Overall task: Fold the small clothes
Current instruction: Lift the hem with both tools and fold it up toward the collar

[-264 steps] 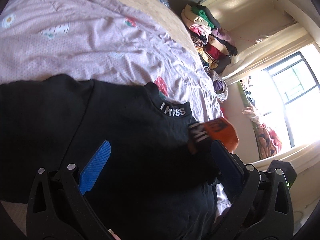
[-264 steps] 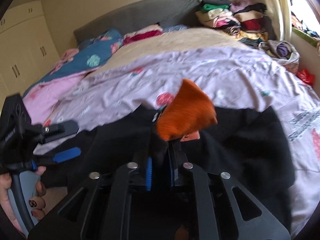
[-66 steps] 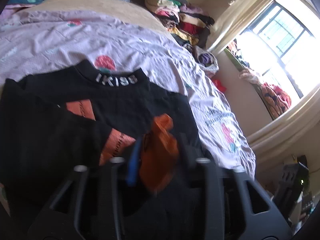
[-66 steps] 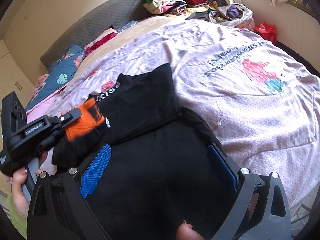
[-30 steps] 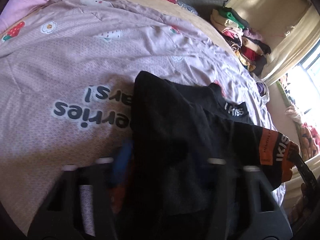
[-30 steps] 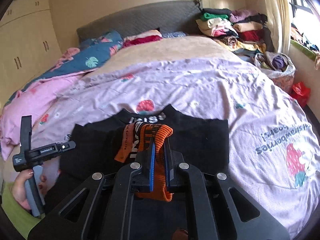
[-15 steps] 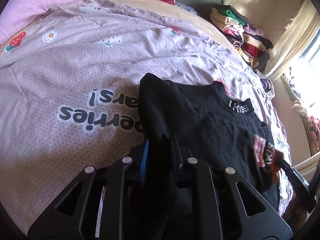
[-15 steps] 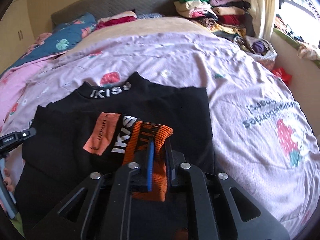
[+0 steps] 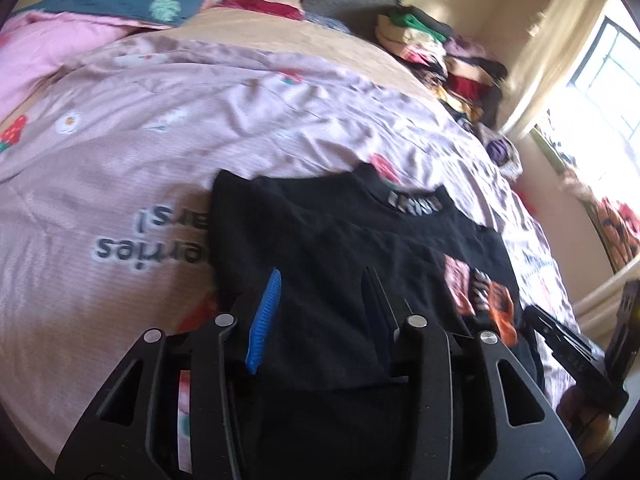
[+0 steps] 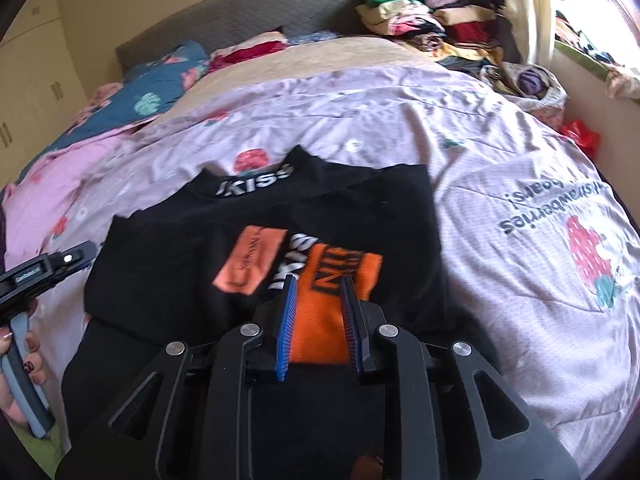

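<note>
A black sweater (image 9: pixel 320 240) lies on the pink bedspread, its sleeves folded in over its front and its lettered collar (image 10: pixel 256 182) toward the headboard. The orange cuff (image 10: pixel 340 276) rests flat on the sweater beside an orange patch (image 10: pixel 250 264). My right gripper (image 10: pixel 318 314) hovers over the cuff with its jaws opening; the cuff shows in the gap and the pads stand clear of it. My left gripper (image 9: pixel 320 300) is over the sweater's left half, jaws opening, nothing pinched. Each gripper shows in the other's view: the right gripper (image 9: pixel 560 344) and the left gripper (image 10: pixel 48 270) in a hand (image 10: pixel 16 364).
The pink printed bedspread (image 10: pixel 500 152) covers the bed around the sweater. A pile of folded clothes (image 10: pixel 420 12) sits at the far right corner by the headboard. Pillows (image 10: pixel 152 100) lie at the far left. A bright window (image 9: pixel 600 80) and a sill are on the right.
Both grippers were shut on the sweater, left on a black fold and right on the orange cuff. Both have let go; the cuff now lies flat and the left gripper has lifted.
</note>
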`<action>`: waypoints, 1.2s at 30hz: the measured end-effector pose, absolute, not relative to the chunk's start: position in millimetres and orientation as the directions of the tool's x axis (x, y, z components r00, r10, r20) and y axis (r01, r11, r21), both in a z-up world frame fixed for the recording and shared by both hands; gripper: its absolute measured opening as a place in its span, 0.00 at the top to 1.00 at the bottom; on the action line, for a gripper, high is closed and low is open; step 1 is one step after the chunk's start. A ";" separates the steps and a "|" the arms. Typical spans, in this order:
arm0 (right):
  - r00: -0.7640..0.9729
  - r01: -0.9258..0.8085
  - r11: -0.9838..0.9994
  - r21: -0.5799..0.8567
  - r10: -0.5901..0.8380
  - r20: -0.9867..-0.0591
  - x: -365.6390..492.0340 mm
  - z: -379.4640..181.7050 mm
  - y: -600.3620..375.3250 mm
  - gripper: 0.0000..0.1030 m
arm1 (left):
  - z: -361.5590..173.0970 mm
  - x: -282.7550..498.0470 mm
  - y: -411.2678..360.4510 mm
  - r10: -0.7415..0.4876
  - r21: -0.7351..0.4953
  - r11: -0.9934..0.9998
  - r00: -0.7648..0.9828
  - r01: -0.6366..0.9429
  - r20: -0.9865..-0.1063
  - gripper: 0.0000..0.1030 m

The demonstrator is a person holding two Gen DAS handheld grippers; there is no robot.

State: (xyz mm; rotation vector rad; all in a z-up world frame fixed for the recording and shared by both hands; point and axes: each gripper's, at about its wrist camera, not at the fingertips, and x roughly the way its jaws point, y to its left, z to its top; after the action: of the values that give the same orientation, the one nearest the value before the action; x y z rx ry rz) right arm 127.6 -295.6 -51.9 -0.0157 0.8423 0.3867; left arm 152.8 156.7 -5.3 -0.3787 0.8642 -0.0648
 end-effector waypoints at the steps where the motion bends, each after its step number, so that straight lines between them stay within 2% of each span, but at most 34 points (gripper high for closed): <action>1: 0.597 -0.352 0.926 0.136 0.334 -0.729 125.1 -51.7 -292.0 0.75 | -7.5 153.4 150.7 -0.215 -0.344 0.935 0.643 -0.081 -0.735 0.66; 6: 0.579 -0.394 0.909 0.135 0.360 -0.732 118.2 -51.6 -279.2 0.73 | -26.9 158.7 134.7 -0.246 -0.338 0.940 0.587 -0.050 -0.771 0.59; 9: 0.570 -0.417 0.899 0.132 0.372 -0.733 115.9 -51.4 -273.5 0.73 | -38.0 158.8 133.7 -0.213 -0.292 0.955 0.563 -0.052 -0.798 0.59; 20: 0.484 -0.490 0.864 0.117 0.381 -0.788 128.7 -74.1 -240.5 0.72 | -45.1 155.2 139.4 -0.229 -0.308 0.950 0.552 -0.053 -0.802 0.58; 25: 0.453 -0.478 0.875 0.080 0.324 -0.831 135.3 -95.8 -240.7 0.73 | -45.9 156.5 136.7 -0.226 -0.299 0.953 0.546 -0.047 -0.806 0.58; 32: 0.460 -0.460 0.880 0.117 0.349 -0.816 130.3 -91.6 -245.6 0.71 | -45.5 157.0 134.9 -0.220 -0.292 0.955 0.545 -0.047 -0.809 0.58; 36: 0.478 -0.466 0.875 0.131 0.373 -0.795 122.1 -79.6 -250.8 0.66 | -42.1 154.4 134.9 -0.234 -0.306 0.951 0.554 -0.039 -0.799 0.51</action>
State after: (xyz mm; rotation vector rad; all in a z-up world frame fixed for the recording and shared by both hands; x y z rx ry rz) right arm 122.1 -250.8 -79.6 -0.1082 0.9420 0.5131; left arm 154.4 134.9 -42.1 -0.3047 0.9806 -0.1173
